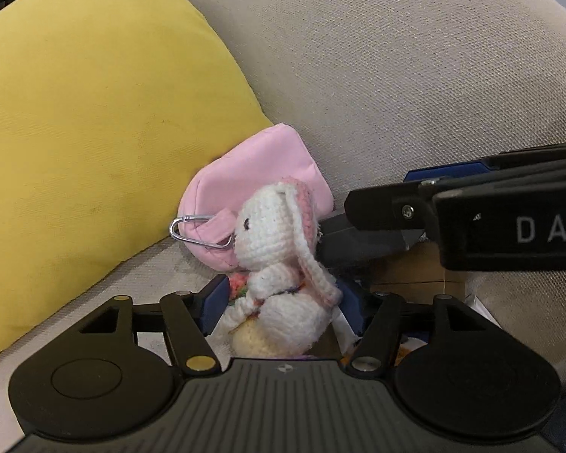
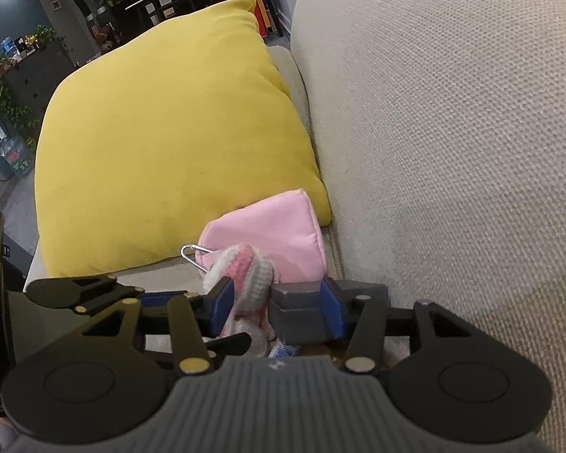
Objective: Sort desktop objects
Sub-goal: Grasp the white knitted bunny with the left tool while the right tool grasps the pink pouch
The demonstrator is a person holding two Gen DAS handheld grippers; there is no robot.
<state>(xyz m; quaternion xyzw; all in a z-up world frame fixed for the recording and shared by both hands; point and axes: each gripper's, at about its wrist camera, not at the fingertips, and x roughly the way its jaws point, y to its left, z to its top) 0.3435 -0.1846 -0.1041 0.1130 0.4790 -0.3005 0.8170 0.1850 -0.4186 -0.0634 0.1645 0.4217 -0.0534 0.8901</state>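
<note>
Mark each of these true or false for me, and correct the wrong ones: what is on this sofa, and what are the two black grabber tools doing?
1. The white crocheted bunny stands between the left gripper's spread fingers. True.
2. The pink fabric pouch carries a silver clip. True.
3. The big cushion is blue. False: it is yellow.
4. The right gripper holds nothing. False: it is shut on the bunny's ear.
5. The pouch lies on a wooden desk. False: it lies on the beige sofa, against the cushion.
</note>
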